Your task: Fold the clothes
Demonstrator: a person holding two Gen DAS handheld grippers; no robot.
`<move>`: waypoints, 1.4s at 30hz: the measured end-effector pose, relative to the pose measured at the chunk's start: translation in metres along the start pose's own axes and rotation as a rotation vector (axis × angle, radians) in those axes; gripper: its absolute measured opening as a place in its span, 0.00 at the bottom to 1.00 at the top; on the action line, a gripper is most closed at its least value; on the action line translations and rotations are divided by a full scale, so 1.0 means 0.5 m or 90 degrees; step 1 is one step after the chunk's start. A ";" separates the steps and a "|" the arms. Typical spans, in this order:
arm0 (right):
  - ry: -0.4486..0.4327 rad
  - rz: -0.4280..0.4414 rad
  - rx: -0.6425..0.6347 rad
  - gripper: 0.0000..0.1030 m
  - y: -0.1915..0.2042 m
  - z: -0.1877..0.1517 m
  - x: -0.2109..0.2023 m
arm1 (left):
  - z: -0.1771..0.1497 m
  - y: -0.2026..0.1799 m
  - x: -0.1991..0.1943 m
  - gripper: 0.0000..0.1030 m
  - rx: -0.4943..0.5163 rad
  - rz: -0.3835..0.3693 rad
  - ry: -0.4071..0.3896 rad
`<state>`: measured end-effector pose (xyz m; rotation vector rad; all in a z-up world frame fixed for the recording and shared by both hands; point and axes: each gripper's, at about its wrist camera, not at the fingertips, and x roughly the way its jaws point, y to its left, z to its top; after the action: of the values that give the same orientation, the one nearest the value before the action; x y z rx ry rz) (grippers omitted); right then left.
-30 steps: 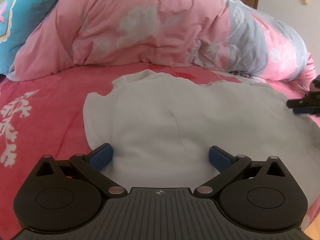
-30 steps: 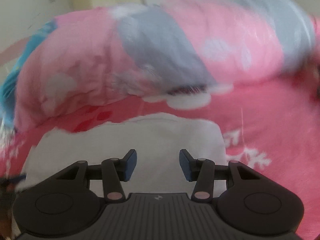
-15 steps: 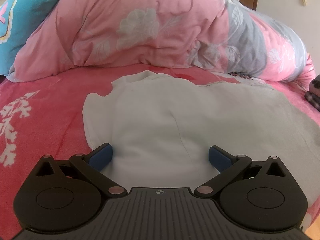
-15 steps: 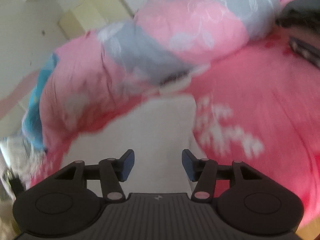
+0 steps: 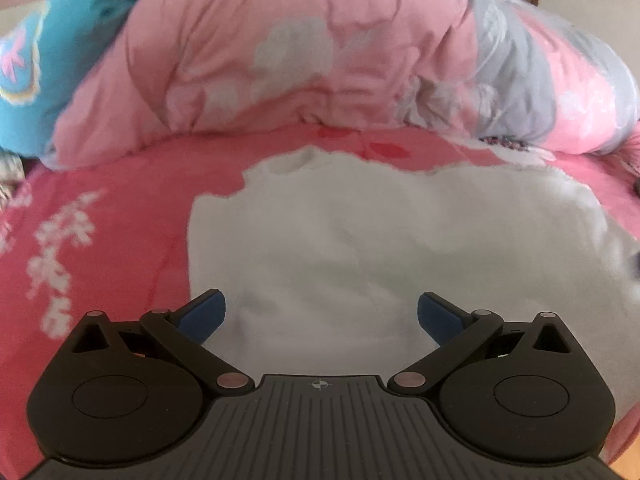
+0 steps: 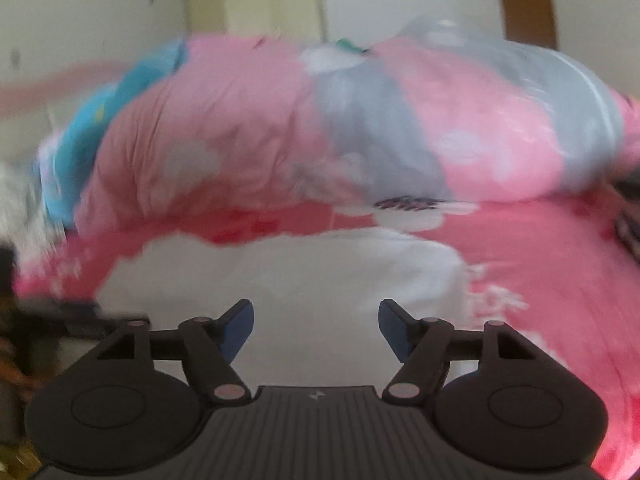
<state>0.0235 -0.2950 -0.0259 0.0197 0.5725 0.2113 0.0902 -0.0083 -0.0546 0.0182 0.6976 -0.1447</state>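
A white garment (image 5: 360, 240) lies spread flat on the pink floral bed sheet (image 5: 100, 240). My left gripper (image 5: 320, 314) hovers over its near edge, wide open, with nothing between the blue pads (image 5: 200, 316). In the right wrist view the same white garment (image 6: 300, 272) lies ahead, blurred. My right gripper (image 6: 316, 324) is above its near part, jaws opening, nothing held between the fingers (image 6: 392, 330).
A bulky pink and grey quilt (image 5: 340, 60) is piled along the far side of the bed, with a turquoise pillow (image 5: 52, 60) at its left end. A dark object (image 6: 628, 228) lies on the sheet at the far right. Wall and cupboard (image 6: 256, 4) stand behind.
My right gripper's jaws have spread wider and its view has swung and levelled across the bed. The left gripper has lifted a little. The right gripper has left the left wrist view.
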 end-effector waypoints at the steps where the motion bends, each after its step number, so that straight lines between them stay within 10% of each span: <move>1: 0.008 -0.007 -0.018 0.70 0.025 -0.002 0.019 | 0.002 -0.004 -0.011 1.00 0.007 0.002 -0.007; 12: 0.058 -0.039 -0.053 0.75 0.094 -0.067 0.104 | -0.020 -0.042 0.000 1.00 0.027 0.045 0.095; 42: 0.068 -0.050 -0.041 0.86 0.087 -0.066 0.116 | -0.022 -0.028 0.006 1.00 -0.018 0.033 0.115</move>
<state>0.0446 -0.2418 -0.0814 -0.0766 0.6721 0.1541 0.0834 -0.0217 -0.0647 0.0215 0.8781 -0.0844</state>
